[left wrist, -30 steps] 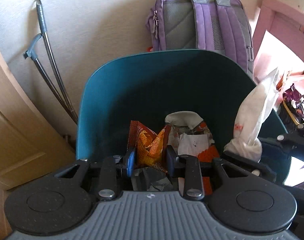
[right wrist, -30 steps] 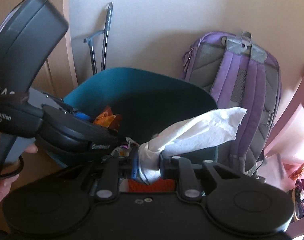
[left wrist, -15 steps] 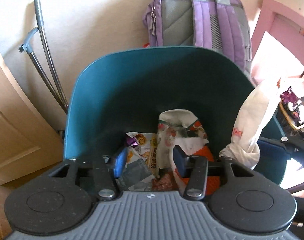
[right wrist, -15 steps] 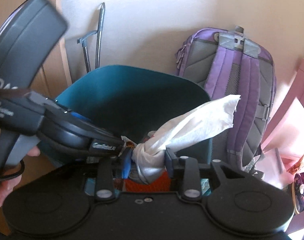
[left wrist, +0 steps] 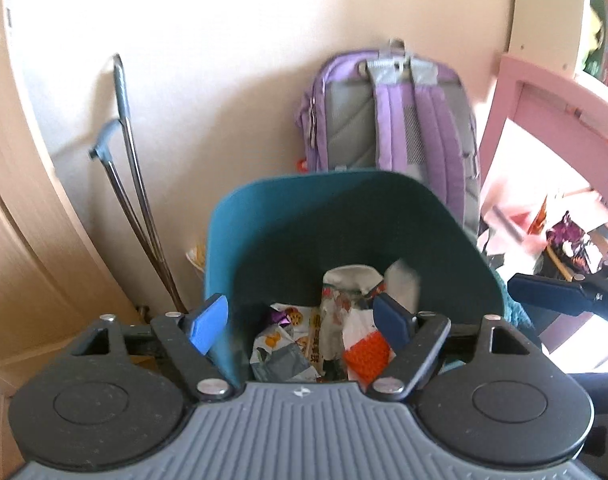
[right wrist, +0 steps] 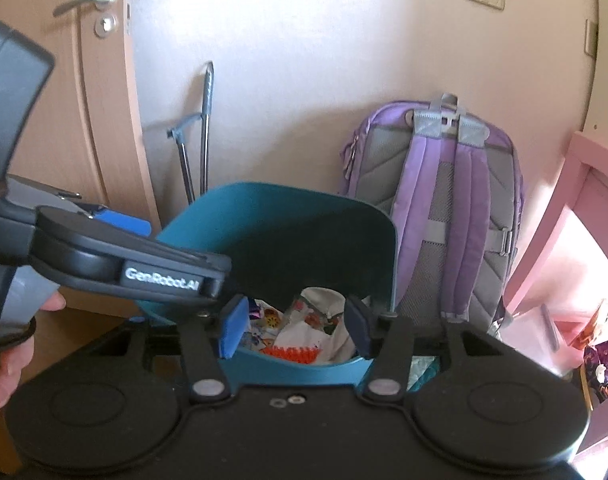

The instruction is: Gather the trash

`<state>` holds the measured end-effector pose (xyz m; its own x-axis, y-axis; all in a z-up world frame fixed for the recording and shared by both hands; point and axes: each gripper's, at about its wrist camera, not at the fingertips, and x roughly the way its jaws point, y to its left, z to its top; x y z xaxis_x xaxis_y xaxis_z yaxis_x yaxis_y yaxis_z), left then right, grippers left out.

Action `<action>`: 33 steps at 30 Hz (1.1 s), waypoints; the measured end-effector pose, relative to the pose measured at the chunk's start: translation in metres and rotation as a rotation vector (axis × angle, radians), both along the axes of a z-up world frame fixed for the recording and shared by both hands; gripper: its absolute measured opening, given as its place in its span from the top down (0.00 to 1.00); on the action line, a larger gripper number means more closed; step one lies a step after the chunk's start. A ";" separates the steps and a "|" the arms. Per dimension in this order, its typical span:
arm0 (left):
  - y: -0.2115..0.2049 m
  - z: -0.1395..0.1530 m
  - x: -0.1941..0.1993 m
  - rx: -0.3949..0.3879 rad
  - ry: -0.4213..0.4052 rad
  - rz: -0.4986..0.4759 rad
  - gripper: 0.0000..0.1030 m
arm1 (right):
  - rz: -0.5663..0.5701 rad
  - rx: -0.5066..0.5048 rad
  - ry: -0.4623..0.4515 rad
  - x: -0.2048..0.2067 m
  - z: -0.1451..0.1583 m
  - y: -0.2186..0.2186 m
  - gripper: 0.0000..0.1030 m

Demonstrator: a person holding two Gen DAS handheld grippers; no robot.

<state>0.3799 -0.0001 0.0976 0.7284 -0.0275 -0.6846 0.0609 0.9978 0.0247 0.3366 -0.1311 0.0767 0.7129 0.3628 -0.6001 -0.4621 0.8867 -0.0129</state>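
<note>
Teal bin (left wrist: pixel 343 216) stands by the wall, landmark for all below. Inside it: crumpled wrappers (left wrist: pixel 300 340), an orange packet (left wrist: pixel 363 356) and a white tissue (left wrist: pixel 401 284) (blurred) towards the far right. Left gripper (left wrist: pixel 300 322) is above the bin's near rim, jaws just opened wide, nothing between them. Right gripper (right wrist: pixel 296 326) likewise over the near rim, just opened wide, empty. Purple backpack (right wrist: pixel 443 200) leans behind the bin; metal poles (left wrist: pixel 132 168) to its left.
</note>
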 end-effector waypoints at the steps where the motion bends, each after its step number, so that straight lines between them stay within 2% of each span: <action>1: 0.002 0.004 -0.005 -0.003 -0.007 0.001 0.22 | -0.001 0.008 -0.008 -0.005 0.004 -0.001 0.43; 12: 0.012 0.034 -0.075 -0.030 -0.125 0.000 0.22 | -0.011 0.078 -0.078 -0.058 0.031 -0.019 0.36; 20: 0.015 0.042 -0.131 -0.062 -0.206 0.005 0.21 | -0.035 0.141 -0.115 -0.094 0.043 -0.040 0.36; 22: 0.014 0.043 -0.144 -0.059 -0.233 0.009 0.15 | -0.039 0.151 -0.127 -0.102 0.046 -0.044 0.35; 23: 0.013 0.043 -0.152 -0.058 -0.248 0.013 0.06 | -0.040 0.155 -0.134 -0.107 0.047 -0.045 0.35; 24: 0.012 0.043 -0.158 -0.059 -0.264 0.017 0.01 | -0.039 0.160 -0.141 -0.112 0.049 -0.046 0.35; 27: 0.011 0.045 -0.178 -0.064 -0.307 0.028 0.01 | -0.037 0.183 -0.156 -0.124 0.054 -0.049 0.35; 33: 0.007 0.047 -0.210 -0.060 -0.336 0.039 0.01 | -0.023 0.219 -0.166 -0.144 0.057 -0.054 0.35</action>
